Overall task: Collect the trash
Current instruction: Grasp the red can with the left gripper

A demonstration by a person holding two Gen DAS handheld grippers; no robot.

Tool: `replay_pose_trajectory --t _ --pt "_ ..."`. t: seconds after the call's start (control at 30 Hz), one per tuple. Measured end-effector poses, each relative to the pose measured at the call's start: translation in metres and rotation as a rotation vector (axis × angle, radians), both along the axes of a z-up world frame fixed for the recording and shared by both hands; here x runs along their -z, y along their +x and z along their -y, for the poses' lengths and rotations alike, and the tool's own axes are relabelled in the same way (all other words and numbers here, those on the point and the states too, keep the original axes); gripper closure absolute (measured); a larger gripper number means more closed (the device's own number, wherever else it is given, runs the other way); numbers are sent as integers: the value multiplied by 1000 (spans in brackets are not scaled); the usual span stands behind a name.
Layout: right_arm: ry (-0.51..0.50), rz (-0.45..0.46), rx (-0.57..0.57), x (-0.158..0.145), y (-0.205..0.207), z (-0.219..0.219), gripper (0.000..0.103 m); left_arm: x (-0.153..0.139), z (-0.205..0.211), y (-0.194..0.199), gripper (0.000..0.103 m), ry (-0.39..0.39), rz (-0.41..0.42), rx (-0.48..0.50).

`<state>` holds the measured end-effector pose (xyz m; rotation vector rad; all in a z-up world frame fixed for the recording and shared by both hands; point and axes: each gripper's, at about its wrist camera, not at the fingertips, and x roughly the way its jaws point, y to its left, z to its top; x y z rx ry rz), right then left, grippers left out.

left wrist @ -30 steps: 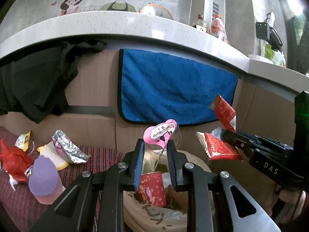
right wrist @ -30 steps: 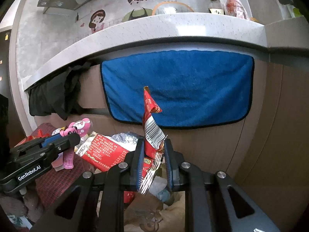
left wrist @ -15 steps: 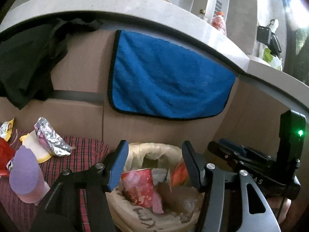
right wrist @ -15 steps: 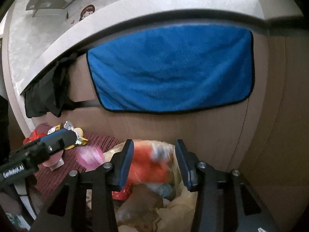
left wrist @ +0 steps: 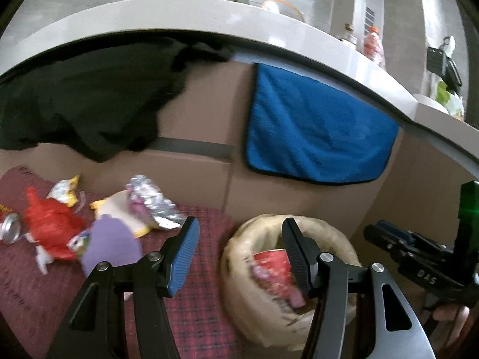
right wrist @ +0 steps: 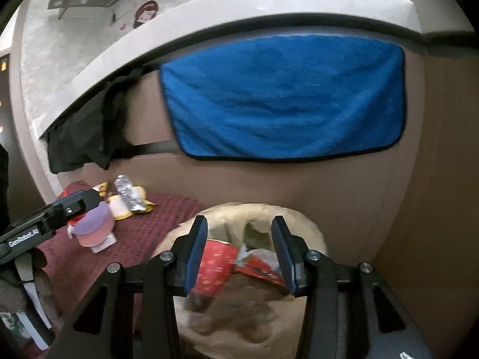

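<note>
A beige trash bag (left wrist: pixel 236 269) (right wrist: pixel 311 227) stands open on the floor and holds a red paper cup (left wrist: pixel 271 269) (right wrist: pixel 214 264) and red wrappers (right wrist: pixel 259 267). My left gripper (left wrist: pixel 239 248) is open and empty, at the bag's left rim. My right gripper (right wrist: pixel 239 245) is open and empty, above the bag's mouth. On the red checked mat (left wrist: pixel 191 305) to the left lie a silver foil wrapper (left wrist: pixel 152 203), a purple-lidded cup (left wrist: pixel 110 245), a red wrapper (left wrist: pixel 48 224), a yellow wrapper (left wrist: pixel 64 190) and a can (left wrist: pixel 9 230).
A brown cabinet front (left wrist: pixel 194 179) stands behind, with a blue towel (left wrist: pixel 314 137) (right wrist: pixel 284 98) and a black cloth (left wrist: pixel 89 95) hanging from a grey counter edge (left wrist: pixel 179 15). The right gripper's body (left wrist: pixel 419 266) is at the right of the left wrist view.
Both grippers opened and dropped their trash into the bag: the left let go of the pink wrapper, the right let go of the red wrapper. The left gripper swung left toward the mat.
</note>
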<state>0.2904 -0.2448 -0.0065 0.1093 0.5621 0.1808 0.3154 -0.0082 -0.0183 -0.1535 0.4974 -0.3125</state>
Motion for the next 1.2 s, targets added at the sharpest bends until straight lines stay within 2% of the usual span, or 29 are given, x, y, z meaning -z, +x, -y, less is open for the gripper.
replay_pose_trajectory --t 0.2,0.4,0.53,0.67,0.73,0.87,0.9,0.97,1.1,1.2 --pt "-19 21 -85 -12 -9 -49 61 -2 -49 -13 45 -23 0 -72" --pt "-37 26 -159 -20 -3 -104 61 0 -118 -24 45 -47 -3 -142" --pt "-46 21 -215 -20 2 -144 61 7 -185 -28 44 -61 -2 -220" --pt "-52 4 -277 -11 10 -184 61 21 -272 -16 43 -81 -33 -324" --pt "-57 -13 -305 -3 14 -201 60 33 -317 -6 43 -160 -83 -383" --pt "-74 -40 -330 12 24 -223 61 78 -404 23 43 -484 -277 -479" --pt "-77 -45 -333 16 27 -227 61 90 -416 30 43 -542 -318 -494" --pt "-85 -51 -335 21 33 -232 61 104 -424 44 43 -587 -366 -505" --pt "-103 -56 -332 29 42 -237 61 119 -420 66 41 -631 -410 -521" --pt "-123 -59 -328 34 46 -238 61 118 -412 86 41 -625 -415 -537"
